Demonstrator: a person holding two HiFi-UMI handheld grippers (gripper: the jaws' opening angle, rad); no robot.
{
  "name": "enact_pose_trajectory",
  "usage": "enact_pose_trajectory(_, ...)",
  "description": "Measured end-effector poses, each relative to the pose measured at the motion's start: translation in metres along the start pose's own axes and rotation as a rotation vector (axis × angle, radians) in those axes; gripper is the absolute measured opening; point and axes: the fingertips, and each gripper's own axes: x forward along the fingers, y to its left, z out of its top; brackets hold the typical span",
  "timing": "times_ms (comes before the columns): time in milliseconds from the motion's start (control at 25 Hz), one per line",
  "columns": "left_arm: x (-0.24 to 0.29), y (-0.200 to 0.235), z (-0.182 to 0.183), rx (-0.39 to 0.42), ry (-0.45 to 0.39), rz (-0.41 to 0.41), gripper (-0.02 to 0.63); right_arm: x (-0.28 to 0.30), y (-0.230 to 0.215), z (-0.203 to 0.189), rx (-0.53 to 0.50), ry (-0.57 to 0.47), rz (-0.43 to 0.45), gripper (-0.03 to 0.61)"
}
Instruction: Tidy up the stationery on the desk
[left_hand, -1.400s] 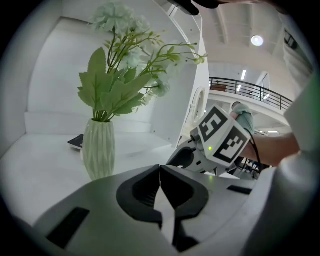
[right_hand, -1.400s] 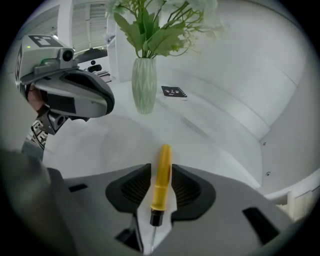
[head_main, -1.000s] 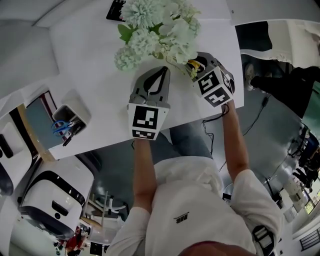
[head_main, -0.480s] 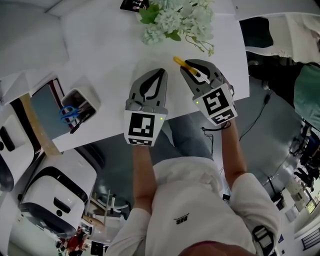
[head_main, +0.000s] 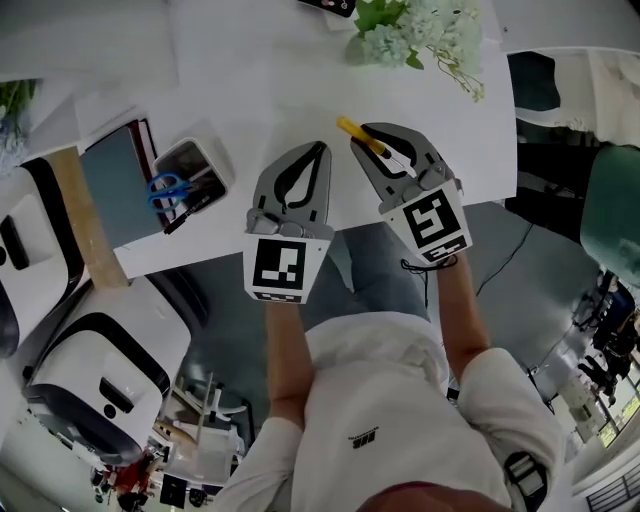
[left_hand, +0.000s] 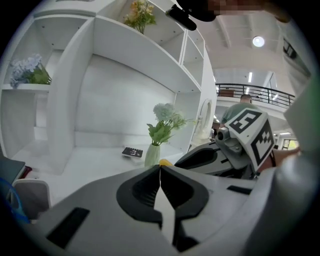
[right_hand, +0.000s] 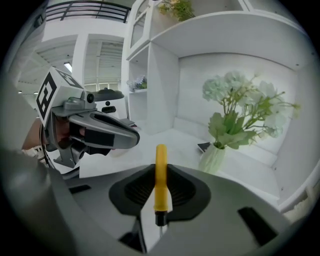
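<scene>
Yellow pen (right_hand: 160, 175) is clamped between the jaws of the right gripper (head_main: 366, 134), over the white desk (head_main: 270, 80) near its front edge. Just beside it, the left gripper (head_main: 320, 150) has its jaws together on nothing.

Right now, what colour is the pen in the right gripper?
Yellow pen, dark at one end; clearest in the right gripper view.

This is probably an office. A white desk (head_main: 270, 100) has white shelves (left_hand: 125, 45) above it, a cup (head_main: 207, 163) with blue scissors (head_main: 165, 188), and flowers (right_hand: 240, 107) in a vase (right_hand: 214, 157). Behind is a big hall with a railing (left_hand: 250, 92).
</scene>
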Motion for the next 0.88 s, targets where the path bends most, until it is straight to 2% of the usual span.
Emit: enact_pose_trajectory(880,-0.114,0.105,-0.003,-0.072,-0.056,0.239,0.0,0.061,0.105,0.129,-0.06,-0.217,0.134,0.058)
